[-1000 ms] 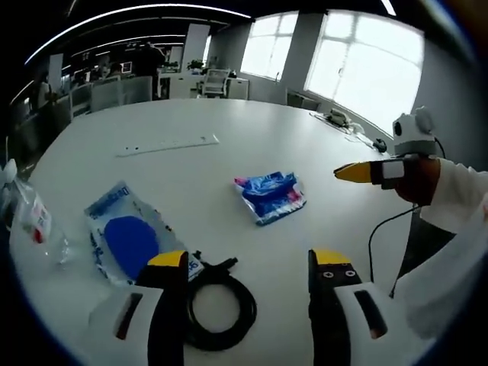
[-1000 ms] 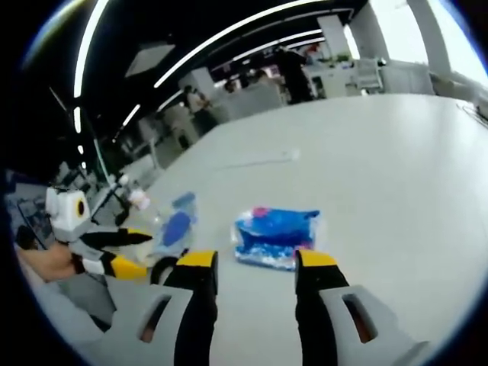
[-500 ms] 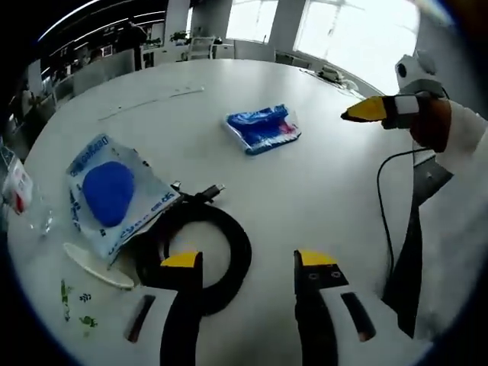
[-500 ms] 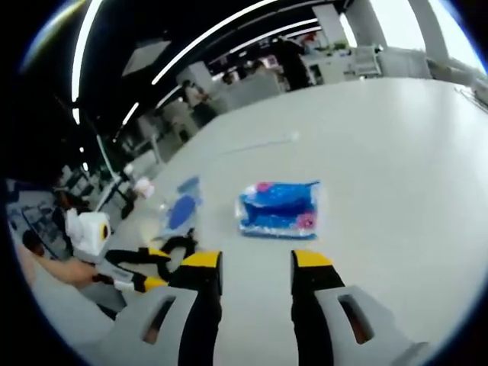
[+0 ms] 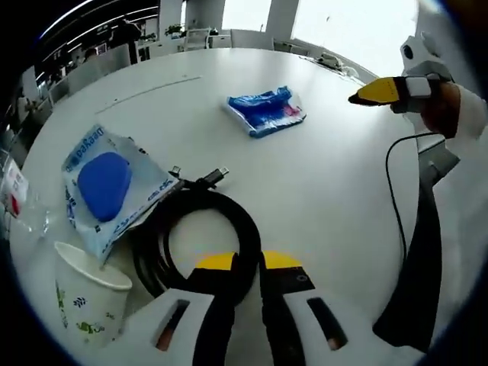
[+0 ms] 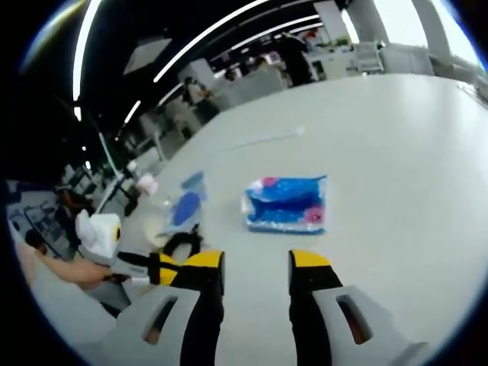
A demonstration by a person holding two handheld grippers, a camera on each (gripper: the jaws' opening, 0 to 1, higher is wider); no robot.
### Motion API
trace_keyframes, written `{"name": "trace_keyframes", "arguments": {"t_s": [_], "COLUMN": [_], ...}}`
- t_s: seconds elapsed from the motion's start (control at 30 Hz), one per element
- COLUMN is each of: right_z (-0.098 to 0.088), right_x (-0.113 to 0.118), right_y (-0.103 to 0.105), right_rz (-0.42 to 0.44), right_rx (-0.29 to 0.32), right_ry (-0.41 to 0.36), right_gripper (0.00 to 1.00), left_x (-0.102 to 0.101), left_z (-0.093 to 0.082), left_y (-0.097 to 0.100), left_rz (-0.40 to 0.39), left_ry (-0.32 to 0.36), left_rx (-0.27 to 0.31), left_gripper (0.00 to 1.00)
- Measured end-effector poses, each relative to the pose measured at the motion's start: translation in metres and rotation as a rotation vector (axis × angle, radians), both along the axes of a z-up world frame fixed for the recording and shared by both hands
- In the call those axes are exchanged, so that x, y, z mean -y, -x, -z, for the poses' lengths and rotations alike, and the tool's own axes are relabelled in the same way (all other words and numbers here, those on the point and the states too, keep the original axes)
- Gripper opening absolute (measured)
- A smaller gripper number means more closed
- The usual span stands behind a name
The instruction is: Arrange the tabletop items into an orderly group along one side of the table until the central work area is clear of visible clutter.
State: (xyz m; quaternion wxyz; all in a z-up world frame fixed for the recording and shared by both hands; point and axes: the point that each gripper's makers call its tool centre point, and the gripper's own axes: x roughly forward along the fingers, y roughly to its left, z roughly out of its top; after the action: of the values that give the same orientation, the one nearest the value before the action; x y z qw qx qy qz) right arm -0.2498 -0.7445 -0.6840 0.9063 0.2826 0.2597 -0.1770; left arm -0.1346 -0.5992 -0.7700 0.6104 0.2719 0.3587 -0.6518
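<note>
- Several items lie spread over the counter [image 5: 320,183], so I judge the task is near its beginning and most of the tidying is left.
- The left gripper [image 5: 248,263] has its jaws narrow, nearly closed, around the near side of the coiled black cable [image 5: 200,232]. Whether it truly pinches the cable I cannot tell for sure, but it looks so.
- The cable lies just beside the clear bag with a blue sponge [image 5: 107,187]; its plugs point toward the middle of the counter, and the bag's corner touches or overlaps the coil.
- A paper cup [image 5: 84,293] stands at the near left edge, close to the bag, and a clear plastic bottle [image 5: 19,202] lies further left at the rim.
- The blue packet [image 5: 265,110] lies alone in the central area, well apart from the other things. It is the main item to be moved, in my view.
- A long white strip [image 5: 156,86] lies far across the counter.
- The right gripper [image 6: 255,263] hovers above the counter with its jaws wide and holding nothing, pointing toward the blue packet [image 6: 288,204], which is ahead of it and not touched.
- Left to do, as I judge: bring the cable to the group on the left, then bring the packet and maybe the strip there too.
</note>
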Motion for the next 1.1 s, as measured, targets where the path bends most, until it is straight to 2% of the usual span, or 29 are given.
{"name": "trace_keyframes", "arguments": {"t_s": [0.13,0.2,0.23,0.33,0.4,0.43,0.63,0.73,0.8,0.87,0.93,1.0,1.07,1.1], "right_z": [0.000,-0.002,-0.003,-0.001,0.001,0.002,0.004,0.004,0.002,-0.002,-0.007,-0.013,-0.022,-0.026], "right_x": [0.001,0.002,0.002,0.002,0.001,0.001,-0.003,-0.006,-0.010,-0.017,-0.025,-0.031,-0.036,-0.038], "right_y": [0.000,0.000,0.000,0.002,0.004,0.005,0.006,0.003,0.000,-0.007,-0.016,-0.025,-0.033,-0.036], "right_rz": [0.002,0.006,0.008,0.008,0.005,0.003,-0.033,-0.068,-0.089,-0.125,-0.178,-0.241,-0.298,-0.323], "right_rx": [0.003,0.008,0.009,0.006,0.002,-0.001,-0.007,0.006,0.030,0.064,0.098,0.133,0.170,0.186], "right_ry": [0.004,0.006,0.008,0.010,0.010,0.009,0.027,0.033,0.022,0.007,0.012,0.035,0.070,0.083], "right_gripper": [0.31,0.31,0.31,0.31,0.31,0.31,0.31,0.32,0.33,0.34,0.36,0.39,0.43,0.45], "left_x": [0.002,0.006,0.012,0.016,0.024,0.029,0.043,0.051,0.057,0.060,0.061,0.064,0.064,0.064], "left_z": [-0.006,-0.016,-0.025,-0.038,-0.054,-0.066,-0.105,-0.131,-0.145,-0.158,-0.165,-0.183,-0.193,-0.195], "left_y": [0.004,0.005,0.009,0.012,0.018,0.021,0.028,0.038,0.038,0.045,0.047,0.054,0.062,0.064], "left_rz": [0.000,0.002,0.013,-0.006,-0.044,-0.075,-0.172,-0.194,-0.192,-0.161,-0.151,-0.128,-0.084,-0.063], "left_ry": [0.001,0.025,0.064,0.079,0.137,0.176,0.298,0.364,0.415,0.436,0.449,0.479,0.483,0.490], "left_rx": [-0.049,-0.070,-0.091,-0.126,-0.203,-0.260,-0.501,-0.698,-0.737,-0.784,-0.804,-0.889,-0.938,-0.935], "left_gripper": [0.04,0.02,0.02,0.02,0.02,0.02,0.01,0.00,0.00,0.00,0.00,0.00,0.00,0.00]}}
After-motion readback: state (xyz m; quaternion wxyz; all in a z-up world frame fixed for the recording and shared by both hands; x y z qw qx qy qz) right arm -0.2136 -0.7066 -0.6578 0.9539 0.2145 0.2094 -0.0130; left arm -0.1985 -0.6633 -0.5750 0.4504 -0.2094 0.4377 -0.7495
